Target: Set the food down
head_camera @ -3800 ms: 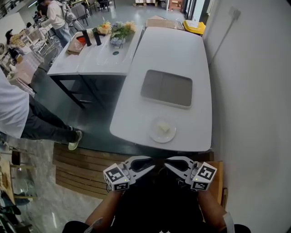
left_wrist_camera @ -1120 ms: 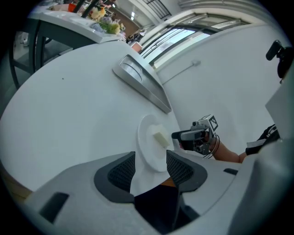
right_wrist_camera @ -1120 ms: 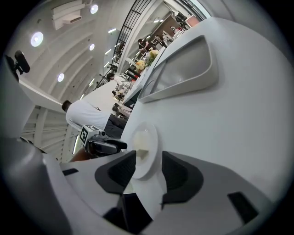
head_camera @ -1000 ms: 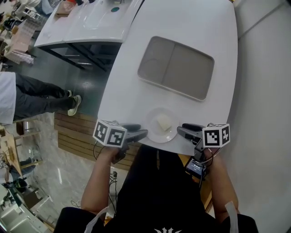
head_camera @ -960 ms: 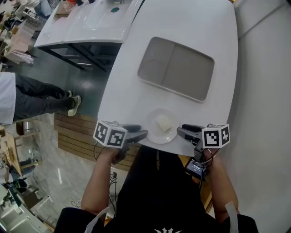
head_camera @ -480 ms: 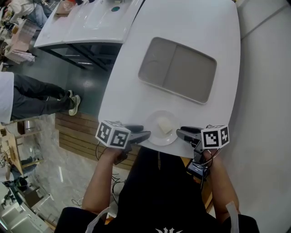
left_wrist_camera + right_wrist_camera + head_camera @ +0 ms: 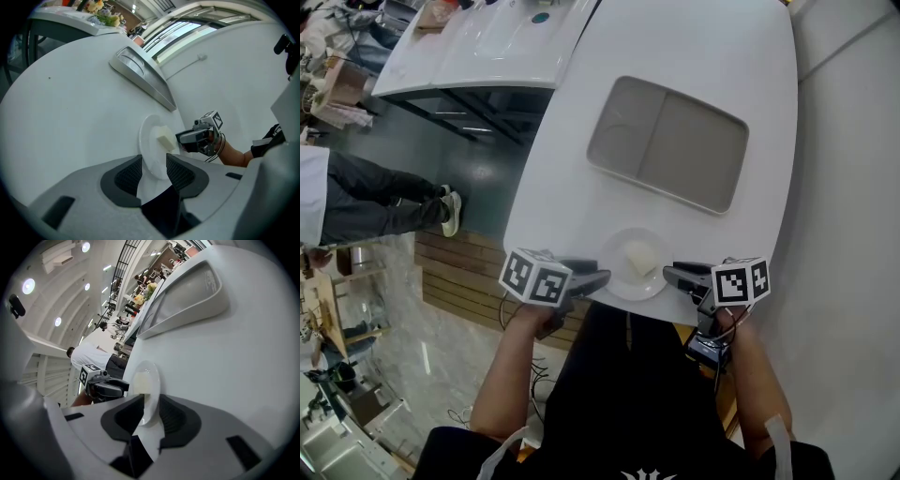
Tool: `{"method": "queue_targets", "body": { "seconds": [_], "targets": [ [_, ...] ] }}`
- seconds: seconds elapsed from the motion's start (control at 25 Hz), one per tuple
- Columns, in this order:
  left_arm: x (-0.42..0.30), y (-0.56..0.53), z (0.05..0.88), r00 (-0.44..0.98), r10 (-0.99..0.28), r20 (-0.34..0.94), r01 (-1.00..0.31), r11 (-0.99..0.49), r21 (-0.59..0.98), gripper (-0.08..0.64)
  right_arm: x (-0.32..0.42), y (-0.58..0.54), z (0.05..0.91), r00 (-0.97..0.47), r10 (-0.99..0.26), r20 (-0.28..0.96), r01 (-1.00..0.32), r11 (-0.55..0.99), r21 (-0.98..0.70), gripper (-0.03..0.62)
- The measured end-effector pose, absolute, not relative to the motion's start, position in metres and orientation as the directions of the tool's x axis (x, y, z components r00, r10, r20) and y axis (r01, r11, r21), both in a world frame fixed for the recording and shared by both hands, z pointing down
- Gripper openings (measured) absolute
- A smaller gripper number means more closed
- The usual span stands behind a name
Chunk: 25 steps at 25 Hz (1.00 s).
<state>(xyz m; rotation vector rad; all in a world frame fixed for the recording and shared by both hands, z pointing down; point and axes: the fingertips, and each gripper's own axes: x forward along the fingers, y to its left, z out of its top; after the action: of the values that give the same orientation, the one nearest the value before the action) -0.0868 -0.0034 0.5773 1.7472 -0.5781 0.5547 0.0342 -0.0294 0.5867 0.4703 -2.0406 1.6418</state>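
Straddling one plate (image 7: 622, 285) — left hand-held gripper (image 7: 598, 277), right hand-held gripper (image 7: 671, 274), jaws just closing, unclamped; one food piece (image 7: 639, 257).

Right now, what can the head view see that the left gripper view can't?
Only the head view shows a bystander's legs beside the white table, and the wooden floor strip. Only the left gripper view shows the flowers far behind the grey tray. Both show that tray and, nearer, the white plate with the pale food on it.
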Motion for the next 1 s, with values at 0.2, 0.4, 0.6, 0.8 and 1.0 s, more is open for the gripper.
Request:
{"method": "queue_targets", "body": {
  "seconds": [0.2, 0.4, 0.6, 0.8, 1.0],
  "targets": [
    [-0.087, 0.000, 0.583, 0.756, -0.082, 0.650, -0.648, -0.235, 0.724, 0.124, 0.039, -0.030, 0.592, -0.814, 0.021, 0.580, -0.564, 0.213, -0.798, 0.049],
    [-0.090, 0.002, 0.584, 0.755, -0.075, 0.652, -0.648, -0.243, 0.722, 0.066, 0.042, -0.030, 0.592, -0.814, 0.004, 0.581, -0.569, 0.196, -0.799, 0.032],
    [-0.086, 0.006, 0.581, 0.748, -0.072, 0.660, -0.654, -0.252, 0.713, 0.043, 0.047, -0.028, 0.584, -0.817, -0.010, 0.577, -0.568, 0.192, -0.801, 0.026],
    [-0.088, 0.004, 0.577, 0.751, -0.074, 0.656, -0.650, -0.255, 0.716, 0.035, 0.046, -0.028, 0.581, -0.819, -0.017, 0.574, -0.566, 0.190, -0.802, 0.023],
    [-0.087, 0.001, 0.570, 0.764, -0.064, 0.642, -0.634, -0.259, 0.729, 0.035, 0.048, -0.032, 0.573, -0.831, -0.033, 0.555, -0.553, 0.154, -0.819, 0.021]
  ]
}}
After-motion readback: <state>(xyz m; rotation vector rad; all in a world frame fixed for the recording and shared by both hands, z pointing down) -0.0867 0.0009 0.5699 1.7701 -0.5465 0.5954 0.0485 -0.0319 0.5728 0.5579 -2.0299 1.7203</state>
